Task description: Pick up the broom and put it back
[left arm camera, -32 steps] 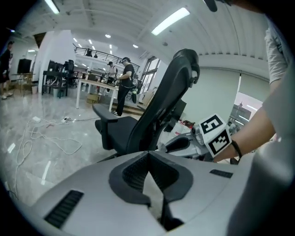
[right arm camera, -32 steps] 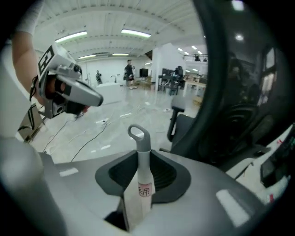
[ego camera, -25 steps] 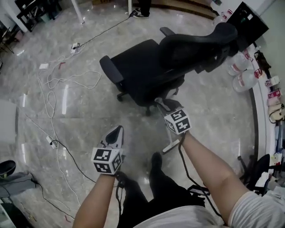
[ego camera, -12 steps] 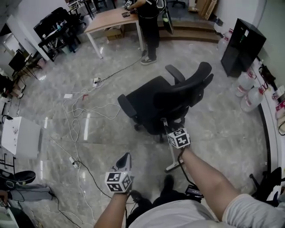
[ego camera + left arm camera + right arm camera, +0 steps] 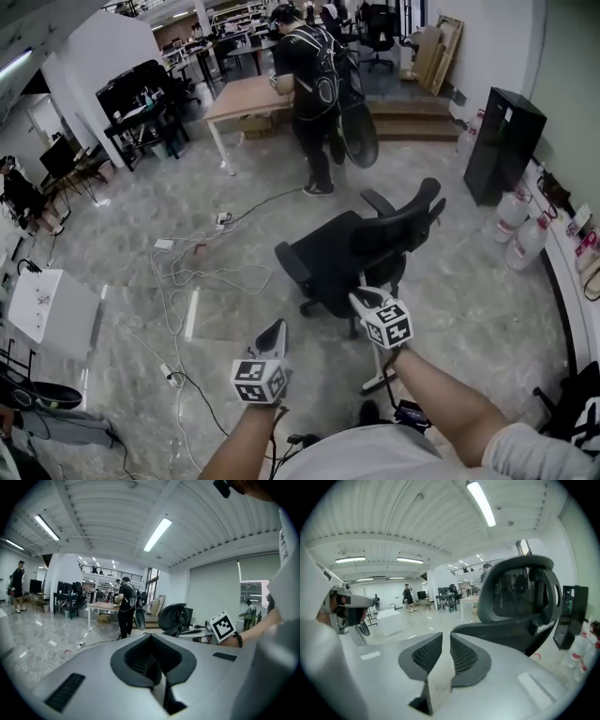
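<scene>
On the floor (image 5: pixel 469 281), between the black chair (image 5: pixel 347 253) and the person's feet, lies what I take for the broom (image 5: pixel 379 381), a pale stick: likely light, stiff, smooth, best gripped mid-handle. The right gripper (image 5: pixel 356 298) is closing, narrow, empty; the left gripper (image 5: pixel 277 326) is pinched together, empty.

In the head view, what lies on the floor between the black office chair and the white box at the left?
Loose white cables lie tangled there on the grey floor. The head view shows this.
</scene>
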`<action>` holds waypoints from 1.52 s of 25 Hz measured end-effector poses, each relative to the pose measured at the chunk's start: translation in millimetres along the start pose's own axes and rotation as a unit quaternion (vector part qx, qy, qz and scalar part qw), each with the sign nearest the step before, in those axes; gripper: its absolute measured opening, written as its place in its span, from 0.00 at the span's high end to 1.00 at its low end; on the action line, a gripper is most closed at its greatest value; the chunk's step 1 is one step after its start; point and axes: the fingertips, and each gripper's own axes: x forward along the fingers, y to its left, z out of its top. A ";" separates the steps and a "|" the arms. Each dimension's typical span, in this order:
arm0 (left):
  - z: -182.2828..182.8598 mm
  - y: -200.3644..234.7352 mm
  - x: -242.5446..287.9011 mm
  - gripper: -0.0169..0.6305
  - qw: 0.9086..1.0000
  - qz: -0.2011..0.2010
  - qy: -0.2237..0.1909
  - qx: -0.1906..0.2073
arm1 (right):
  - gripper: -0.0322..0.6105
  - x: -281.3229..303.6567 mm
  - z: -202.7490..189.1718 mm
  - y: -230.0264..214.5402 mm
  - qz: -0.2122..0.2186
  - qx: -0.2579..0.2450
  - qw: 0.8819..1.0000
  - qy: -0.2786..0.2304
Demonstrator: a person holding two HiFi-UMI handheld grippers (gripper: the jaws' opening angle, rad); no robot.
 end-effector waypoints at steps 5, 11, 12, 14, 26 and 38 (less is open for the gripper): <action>46.1 17.5 -59.5 0.97 0.999 -0.014 -0.043 0.024 | 0.93 -32.9 60.7 111.2 0.030 -0.027 0.998 -0.053; 70.5 49.8 -122.3 0.97 0.998 -0.007 -0.064 0.027 | 0.95 -48.8 129.1 237.0 0.064 -0.069 0.990 -0.104; 74.4 53.3 -130.1 0.97 0.997 -0.007 -0.066 0.027 | 0.95 -49.2 136.8 254.2 0.070 -0.076 0.989 -0.109; 81.5 57.4 -143.4 0.97 0.997 -0.008 -0.069 0.028 | 0.95 -48.0 146.7 283.6 0.083 -0.083 0.987 -0.112; 94.5 62.9 -183.3 0.97 0.996 -0.019 -0.081 0.038 | 0.95 -49.2 163.1 357.5 0.107 -0.095 0.983 -0.112; 100.2 64.7 -194.5 0.97 0.995 -0.028 -0.091 0.037 | 0.95 -53.0 171.0 375.3 0.095 -0.110 0.983 -0.117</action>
